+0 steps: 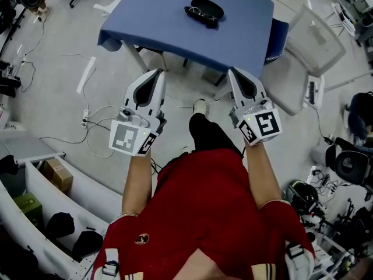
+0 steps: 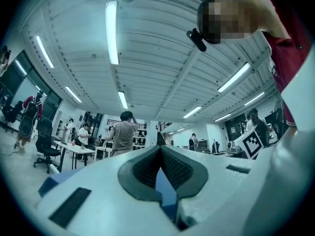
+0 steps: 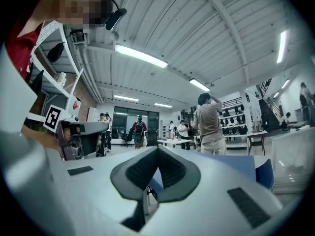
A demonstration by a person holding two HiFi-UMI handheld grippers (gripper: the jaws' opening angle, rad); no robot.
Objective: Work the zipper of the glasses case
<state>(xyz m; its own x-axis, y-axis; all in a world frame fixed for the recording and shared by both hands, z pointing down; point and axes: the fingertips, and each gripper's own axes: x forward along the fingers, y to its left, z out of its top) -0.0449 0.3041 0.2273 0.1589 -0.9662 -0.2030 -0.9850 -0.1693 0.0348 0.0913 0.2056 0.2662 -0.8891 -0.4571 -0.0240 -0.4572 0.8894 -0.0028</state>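
Black oval glasses case (image 1: 204, 11): on blue rectangular table (image 1: 151, 25), twelve o'clock, well apart from both tools. Held below: left gripper (image 1: 159, 73), right gripper (image 1: 233, 73), jaws together, empty. Step: approach. Next, likely: reach forward, part jaws, pinch zipper.

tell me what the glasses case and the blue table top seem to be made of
Glasses case: black, faintly glossy along its rim, so probably a moulded shell in leatherette or plastic; too small to be sure. Table top: matte blue, its corner hanging down in a soft fold, which suggests a cloth cover.
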